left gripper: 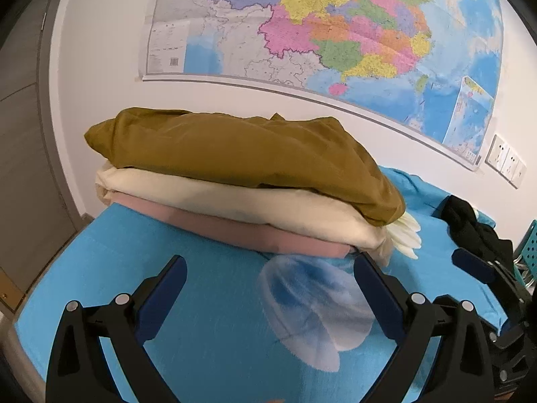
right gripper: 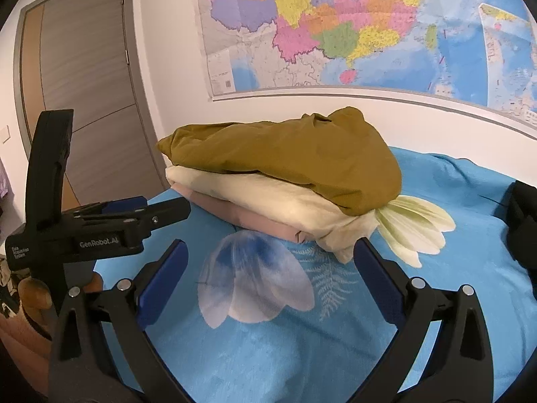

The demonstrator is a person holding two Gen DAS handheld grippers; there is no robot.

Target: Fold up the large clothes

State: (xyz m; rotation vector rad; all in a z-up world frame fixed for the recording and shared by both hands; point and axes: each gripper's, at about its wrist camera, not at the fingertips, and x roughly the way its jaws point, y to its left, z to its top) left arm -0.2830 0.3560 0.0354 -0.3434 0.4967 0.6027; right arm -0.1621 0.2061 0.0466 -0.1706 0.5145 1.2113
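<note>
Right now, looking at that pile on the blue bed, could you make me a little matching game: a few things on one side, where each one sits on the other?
Things:
1. mustard garment
2. cream garment
3. pink garment
4. black clothing

Places:
A. bottom of the stack, on the blue bedspread
B. lying apart, at the right end of the bed
C. top of the stack
D. middle of the stack

Pairs: 1-C, 2-D, 3-A, 4-B

Both claws, left claw and right claw, are open and empty.
</note>
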